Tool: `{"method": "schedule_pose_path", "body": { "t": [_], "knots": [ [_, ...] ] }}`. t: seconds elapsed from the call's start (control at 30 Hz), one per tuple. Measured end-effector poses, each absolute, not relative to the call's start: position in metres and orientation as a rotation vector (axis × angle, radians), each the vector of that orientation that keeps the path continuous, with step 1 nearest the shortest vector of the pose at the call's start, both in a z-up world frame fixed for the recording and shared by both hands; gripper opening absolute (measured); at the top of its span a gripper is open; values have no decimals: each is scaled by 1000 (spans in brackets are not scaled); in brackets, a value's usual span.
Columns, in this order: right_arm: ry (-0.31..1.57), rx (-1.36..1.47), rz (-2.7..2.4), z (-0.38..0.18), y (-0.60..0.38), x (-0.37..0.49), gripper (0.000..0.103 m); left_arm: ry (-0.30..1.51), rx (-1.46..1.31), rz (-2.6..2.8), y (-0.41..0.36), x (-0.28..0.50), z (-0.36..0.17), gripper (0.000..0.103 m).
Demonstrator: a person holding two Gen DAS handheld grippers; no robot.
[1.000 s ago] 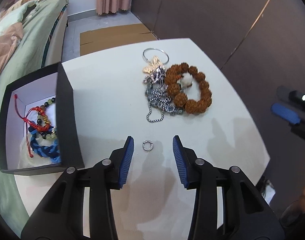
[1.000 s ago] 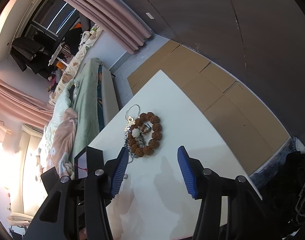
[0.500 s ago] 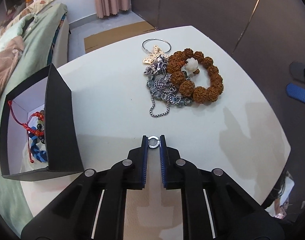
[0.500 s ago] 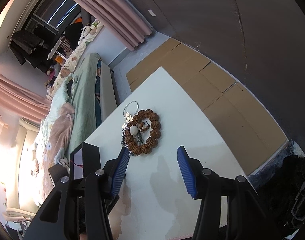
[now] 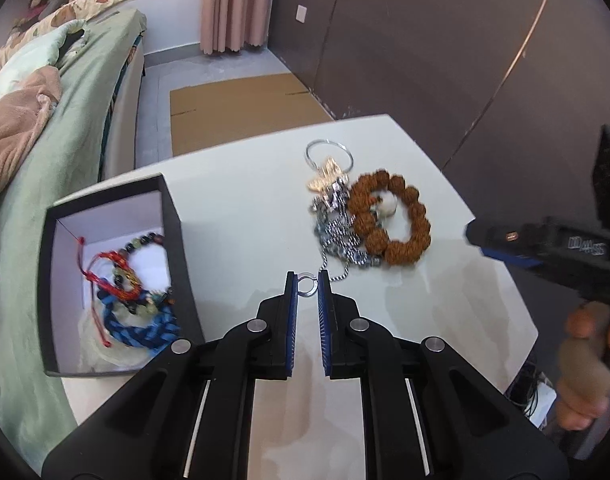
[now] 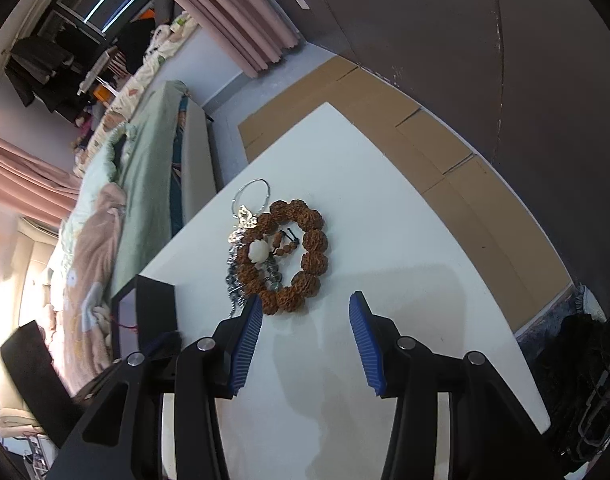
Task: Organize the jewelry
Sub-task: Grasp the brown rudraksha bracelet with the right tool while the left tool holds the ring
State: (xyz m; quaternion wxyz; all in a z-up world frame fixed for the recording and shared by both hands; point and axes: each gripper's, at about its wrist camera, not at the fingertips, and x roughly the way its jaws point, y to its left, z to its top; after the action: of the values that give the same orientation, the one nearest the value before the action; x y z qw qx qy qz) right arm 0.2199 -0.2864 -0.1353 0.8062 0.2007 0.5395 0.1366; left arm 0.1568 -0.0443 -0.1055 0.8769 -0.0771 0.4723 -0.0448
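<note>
My left gripper [image 5: 307,286] is shut on a small silver ring [image 5: 307,284], held between its blue pads just above the white table [image 5: 245,208]. A black jewelry box [image 5: 173,224] with bracelets [image 5: 133,300] inside stands to its left. A pile of jewelry lies ahead: a brown bead bracelet [image 5: 393,220], a silver chain [image 5: 339,236] and a thin silver bangle [image 5: 329,156]. My right gripper [image 6: 305,336] is open and empty above the table, just short of the brown bead bracelet [image 6: 301,256]. It also shows at the right of the left wrist view [image 5: 505,246].
A bed with green and pink bedding [image 5: 45,128] runs along the table's left side. Flattened cardboard [image 5: 241,104] lies on the floor beyond the table. A dark wall [image 5: 425,40] stands at the back right. The table's right edge [image 6: 525,344] drops off to the floor.
My left gripper closed on the small ring, then lifted it and drew back a little. My right gripper came closer to the brown bead bracelet, still open.
</note>
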Motion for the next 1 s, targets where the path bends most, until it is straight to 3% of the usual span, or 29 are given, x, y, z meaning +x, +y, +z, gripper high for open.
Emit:
{"method": "schedule_pose_path", "body": {
  "t": [0.57, 0.67, 0.7, 0.8, 0.83, 1.0],
  "knots": [
    [1176, 212, 159, -157, -239, 254, 44, 927, -236, -75, 0, 168, -88, 11],
    [1196, 174, 145, -165, -231, 256, 34, 920, -247, -71, 5, 168, -85, 11],
    [1195, 152, 140, -164, -229, 256, 27, 917, -250, -69, 6, 168, -84, 11],
    [1194, 164, 148, -164, -229, 255, 24, 909, -256, -65, 9, 166, -82, 11],
    [1190, 182, 152, -163, -232, 255, 18, 906, -257, -64, 9, 165, -81, 11],
    [1096, 274, 173, -142, -244, 246, 18, 883, -264, -55, 13, 156, -73, 11]
  ]
}}
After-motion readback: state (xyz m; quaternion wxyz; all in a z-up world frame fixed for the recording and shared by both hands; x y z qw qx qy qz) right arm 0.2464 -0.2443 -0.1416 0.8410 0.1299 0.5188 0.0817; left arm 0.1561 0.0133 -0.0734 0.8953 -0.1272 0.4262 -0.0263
